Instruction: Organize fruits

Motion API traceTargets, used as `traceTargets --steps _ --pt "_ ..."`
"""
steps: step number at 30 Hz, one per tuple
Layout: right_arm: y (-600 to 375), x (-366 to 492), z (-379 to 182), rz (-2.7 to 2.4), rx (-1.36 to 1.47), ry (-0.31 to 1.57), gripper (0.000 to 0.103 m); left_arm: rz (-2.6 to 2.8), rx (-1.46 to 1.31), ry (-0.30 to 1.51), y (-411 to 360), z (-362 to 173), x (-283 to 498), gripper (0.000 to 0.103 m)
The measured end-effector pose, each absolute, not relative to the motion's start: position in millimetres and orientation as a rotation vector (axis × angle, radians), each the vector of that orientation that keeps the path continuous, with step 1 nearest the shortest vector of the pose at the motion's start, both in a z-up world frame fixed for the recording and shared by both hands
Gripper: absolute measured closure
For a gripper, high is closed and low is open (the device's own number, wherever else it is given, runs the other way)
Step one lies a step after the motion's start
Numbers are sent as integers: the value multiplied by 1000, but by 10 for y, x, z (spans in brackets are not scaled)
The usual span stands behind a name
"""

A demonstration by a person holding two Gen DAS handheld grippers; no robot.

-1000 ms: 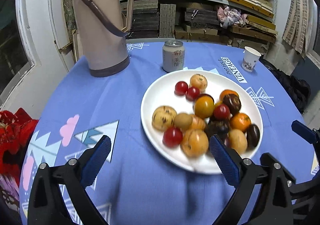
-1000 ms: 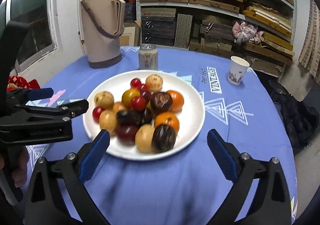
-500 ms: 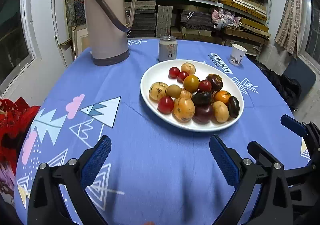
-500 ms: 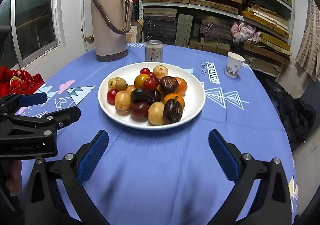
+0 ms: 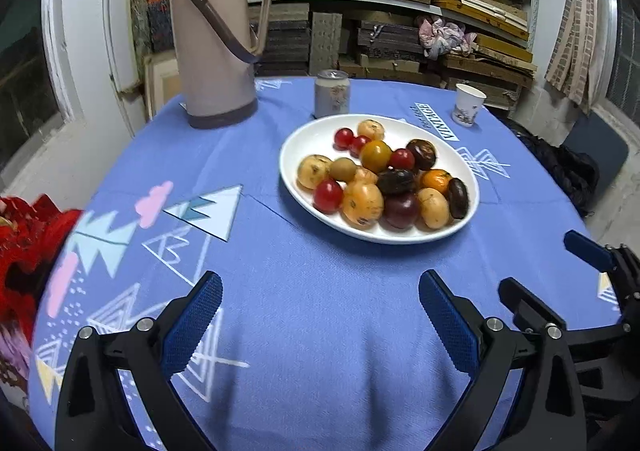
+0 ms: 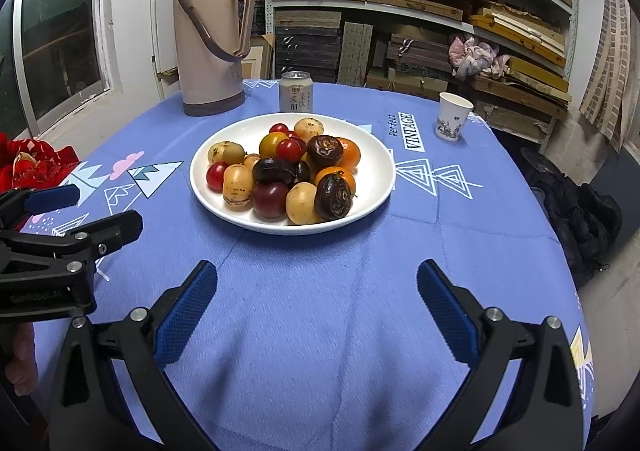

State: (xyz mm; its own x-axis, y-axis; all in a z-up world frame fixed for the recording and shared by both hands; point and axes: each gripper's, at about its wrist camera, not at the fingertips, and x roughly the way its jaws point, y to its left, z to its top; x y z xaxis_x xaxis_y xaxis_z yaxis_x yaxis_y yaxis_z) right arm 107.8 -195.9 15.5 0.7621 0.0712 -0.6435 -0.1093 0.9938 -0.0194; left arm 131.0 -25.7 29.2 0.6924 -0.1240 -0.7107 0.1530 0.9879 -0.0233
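Note:
A white plate [image 5: 298, 139] [image 6: 376, 175] sits mid-table on the blue cloth, heaped with several small fruits: red tomatoes [image 5: 328, 195], yellow-brown round fruits [image 6: 237, 181], oranges [image 6: 347, 151] and dark wrinkled fruits [image 6: 333, 191]. My left gripper [image 5: 320, 311] is open and empty, held above the cloth well short of the plate. My right gripper [image 6: 317, 299] is open and empty too, in front of the plate. The left gripper also shows at the left edge of the right wrist view [image 6: 76, 219].
A tall beige thermos [image 5: 214, 39] [image 6: 210, 35] stands at the back left. A drink can [image 5: 331, 93] [image 6: 295, 91] stands just behind the plate. A paper cup [image 5: 467, 105] [image 6: 452, 116] stands back right. Red cloth [image 6: 32, 163] lies off the table's left edge. Shelves fill the background.
Both grippers have pulled back from the plate toward the table's near edge and stay open. The fruits have not moved.

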Motion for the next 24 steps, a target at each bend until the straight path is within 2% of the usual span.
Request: traceTargets --steps 24 --pt "-1931 1043 150 93 -78 703 5 -172 25 802 -258 263 1266 4"
